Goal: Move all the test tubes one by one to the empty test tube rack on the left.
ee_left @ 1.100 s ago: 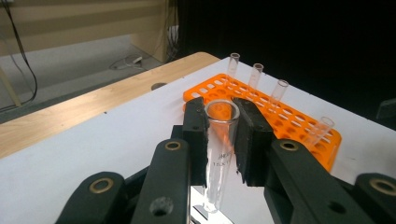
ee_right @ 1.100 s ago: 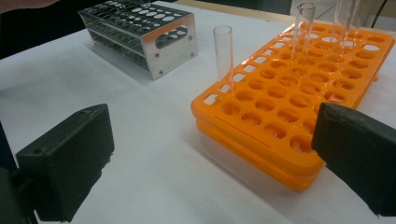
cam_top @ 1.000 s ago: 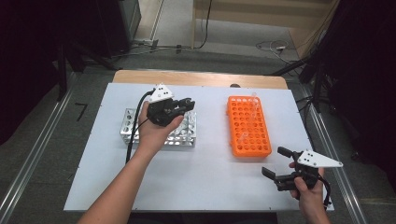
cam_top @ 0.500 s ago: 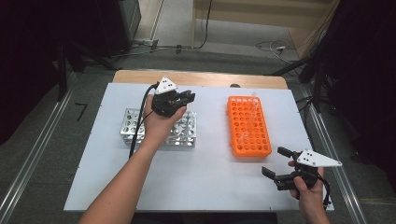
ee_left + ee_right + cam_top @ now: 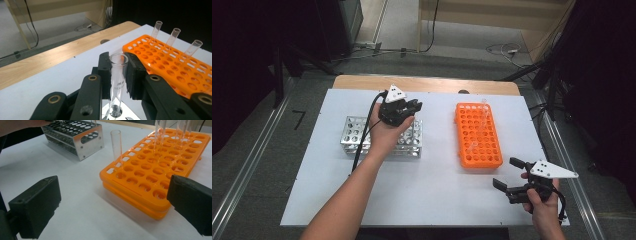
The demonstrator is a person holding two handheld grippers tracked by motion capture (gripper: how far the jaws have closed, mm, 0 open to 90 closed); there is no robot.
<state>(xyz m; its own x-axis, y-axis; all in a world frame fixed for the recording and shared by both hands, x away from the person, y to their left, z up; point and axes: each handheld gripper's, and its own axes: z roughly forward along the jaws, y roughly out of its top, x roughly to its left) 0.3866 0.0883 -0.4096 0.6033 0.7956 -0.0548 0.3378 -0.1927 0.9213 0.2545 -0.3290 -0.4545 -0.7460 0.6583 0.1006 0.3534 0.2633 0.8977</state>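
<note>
The left gripper (image 5: 411,106) has its fingers (image 5: 105,72) closed on a clear glass tube (image 5: 118,77), held upright just below the open rim, its round bottom sitting in or just above a hole of the metal rack (image 5: 352,131) on the left of the bench (image 5: 437,190). The tube looks light, stiff, smooth and easy to break, so a gentle squeeze high on the straight wall, keeping it vertical, seems the safest hold; tilting it in the hole could crack it. The right gripper (image 5: 511,176) hovers at the near right, fingers (image 5: 35,205) wide apart with nothing between them. From above the tube is hidden by the hand. The left gripper view reveals the grip itself, and three tubes standing in the orange rack (image 5: 175,72); the right gripper view adds one more tube (image 5: 116,145) near that rack's closer corner.
</note>
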